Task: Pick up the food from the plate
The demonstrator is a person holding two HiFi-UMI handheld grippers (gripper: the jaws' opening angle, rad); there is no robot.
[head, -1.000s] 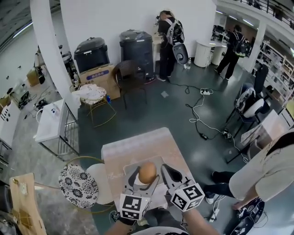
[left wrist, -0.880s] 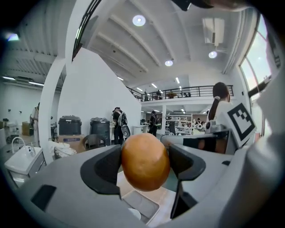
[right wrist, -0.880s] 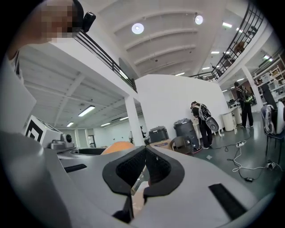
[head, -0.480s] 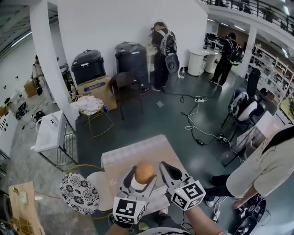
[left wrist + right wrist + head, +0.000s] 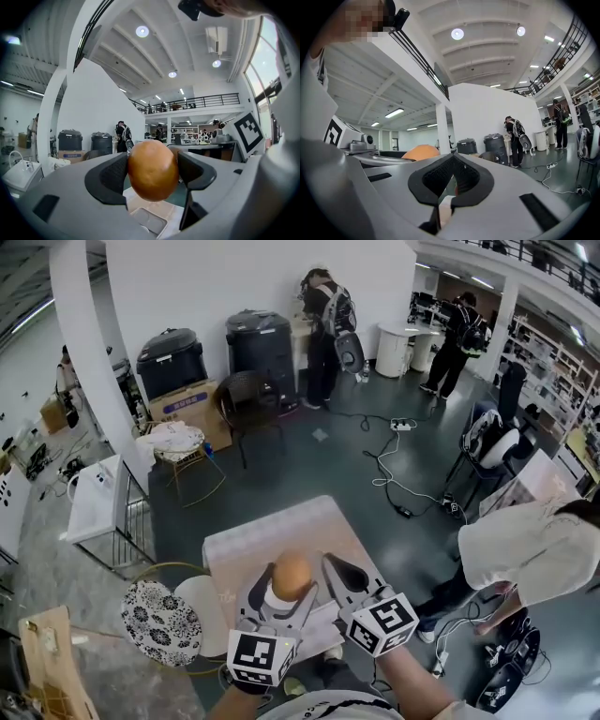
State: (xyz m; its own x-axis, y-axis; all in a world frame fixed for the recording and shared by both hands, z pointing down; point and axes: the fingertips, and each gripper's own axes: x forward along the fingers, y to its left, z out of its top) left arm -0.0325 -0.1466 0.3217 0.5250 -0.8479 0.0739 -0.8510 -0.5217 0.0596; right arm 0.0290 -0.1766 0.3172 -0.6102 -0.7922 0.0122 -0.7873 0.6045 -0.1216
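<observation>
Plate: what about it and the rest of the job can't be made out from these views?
- Plate: in the head view it is covered by the left tongs and right tongs; the left gripper view shows only a pale sliver below the round orange food.
- Any food left on it: hidden likewise.
- Right gripper view: its own body blocks the table.

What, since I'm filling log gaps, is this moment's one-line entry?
left gripper: shut on round brown food | right gripper: shut, empty | food: above white tray
</observation>
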